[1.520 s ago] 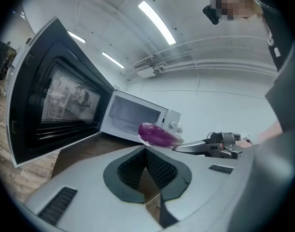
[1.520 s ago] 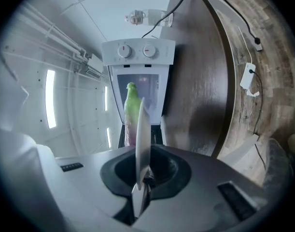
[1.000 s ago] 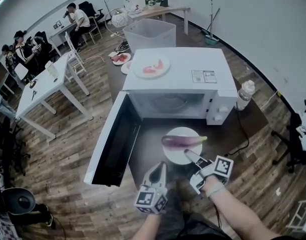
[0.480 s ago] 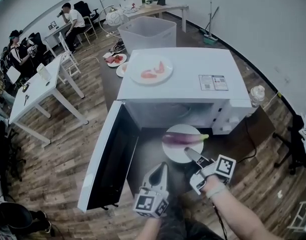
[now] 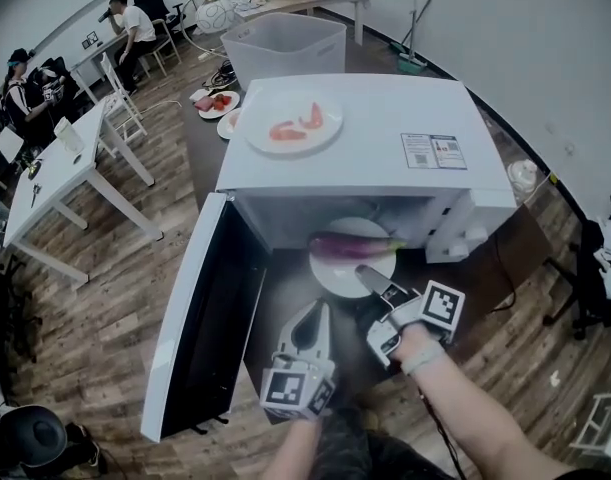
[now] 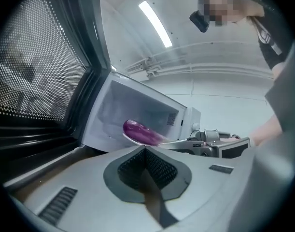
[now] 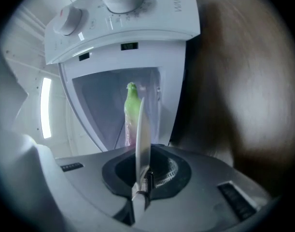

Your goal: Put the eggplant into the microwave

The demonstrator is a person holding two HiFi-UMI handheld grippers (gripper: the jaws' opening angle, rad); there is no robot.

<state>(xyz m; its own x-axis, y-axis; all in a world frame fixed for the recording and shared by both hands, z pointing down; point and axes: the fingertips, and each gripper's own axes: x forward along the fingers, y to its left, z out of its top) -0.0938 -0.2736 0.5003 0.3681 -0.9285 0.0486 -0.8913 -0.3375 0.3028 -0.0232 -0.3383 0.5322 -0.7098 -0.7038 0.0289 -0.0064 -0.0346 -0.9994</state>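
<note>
Precariously, the right gripper point(image 5: 365, 274) pinches the plate point(image 5: 330, 274) by its near edge at the microwave point(image 5: 355, 138) mouth; 1 tilt could roll the eggplant point(image 5: 350, 246) off. The left gripper point(image 5: 314, 315) is pressed together, empty.

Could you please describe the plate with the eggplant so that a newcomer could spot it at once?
Find the white microwave with its door swung open. At its mouth the right tongs grip a white plate by the rim. Only it carries a purple eggplant; the top plate, on the microwave's roof, holds red pieces.
</note>
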